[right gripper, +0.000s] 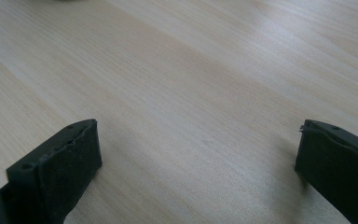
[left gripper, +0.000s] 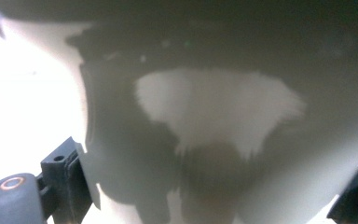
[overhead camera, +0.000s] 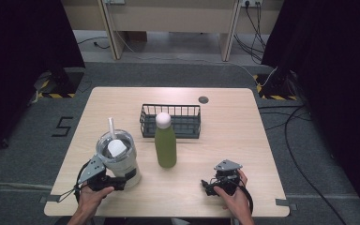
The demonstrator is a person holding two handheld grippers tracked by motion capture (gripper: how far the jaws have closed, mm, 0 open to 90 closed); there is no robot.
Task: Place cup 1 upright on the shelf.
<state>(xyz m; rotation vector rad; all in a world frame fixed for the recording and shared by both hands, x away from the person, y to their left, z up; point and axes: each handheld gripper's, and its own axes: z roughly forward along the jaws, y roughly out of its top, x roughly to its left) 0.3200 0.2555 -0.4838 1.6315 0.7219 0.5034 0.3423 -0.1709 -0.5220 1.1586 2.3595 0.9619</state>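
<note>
A cream tumbler [overhead camera: 120,159] with a clear lid and a white straw stands at the table's front left. My left gripper [overhead camera: 123,181] is at its base. In the left gripper view the tumbler's wall [left gripper: 223,116] spans the whole gap between the two jaws, which press on its sides, so my left gripper [left gripper: 214,196] is shut on it. My right gripper [overhead camera: 209,185] rests low over the front right of the table. Its jaws stand wide apart with bare wood between them, and my right gripper [right gripper: 198,158] is open. A green bottle [overhead camera: 165,140] with a white cap stands upright mid-table.
A black wire basket [overhead camera: 171,121] sits behind the bottle with nothing visible in it. A round grey cable port [overhead camera: 203,99] is near the table's [overhead camera: 234,136] far edge. Cables run over the floor at the right.
</note>
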